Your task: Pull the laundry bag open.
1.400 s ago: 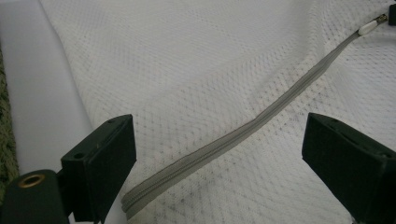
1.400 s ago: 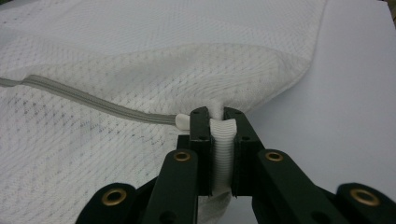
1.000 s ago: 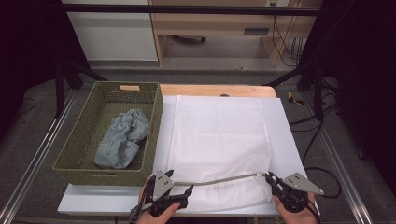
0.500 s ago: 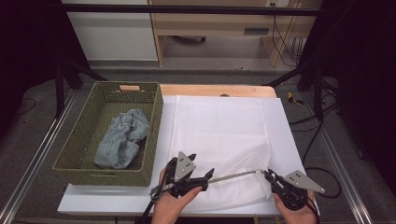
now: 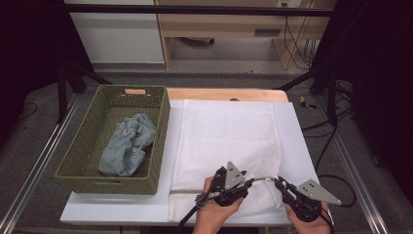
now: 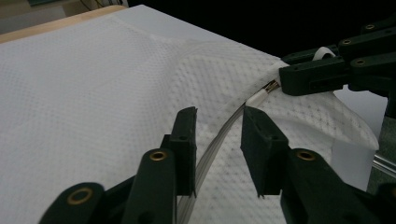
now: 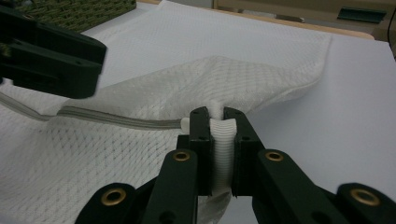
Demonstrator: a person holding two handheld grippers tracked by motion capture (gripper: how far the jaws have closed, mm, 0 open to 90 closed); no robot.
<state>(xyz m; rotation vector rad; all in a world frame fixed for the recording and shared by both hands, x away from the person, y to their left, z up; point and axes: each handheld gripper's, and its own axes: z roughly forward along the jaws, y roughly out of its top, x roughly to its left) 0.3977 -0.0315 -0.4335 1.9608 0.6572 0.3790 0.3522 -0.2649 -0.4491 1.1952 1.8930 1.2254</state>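
A white mesh bag [image 5: 229, 136] lies flat on a white board [image 5: 297, 141]. Its near edge carries a grey zipper strip [image 6: 219, 140], lifted off the board. My right gripper [image 7: 217, 116] is shut on the bag's near right corner, where the strip [image 7: 116, 120] ends, and holds it raised [image 5: 278, 181]. My left gripper [image 6: 217, 121] is close to its left [image 5: 251, 183]. Its jaws have just been closing, with the zipper strip running between them. A gap shows on both sides of the strip, so the pads do not press it.
A green woven basket [image 5: 160, 146] stands left of the bag and holds crumpled blue jeans [image 5: 126, 146]. A metal rail [image 5: 350, 165] runs along the board's right side, and a cable [image 5: 336, 183] trails from the right gripper.
My left gripper has slid right along the bag's near edge, from its left corner to just beside the right gripper, and its jaws have narrowed. The right gripper has kept still.
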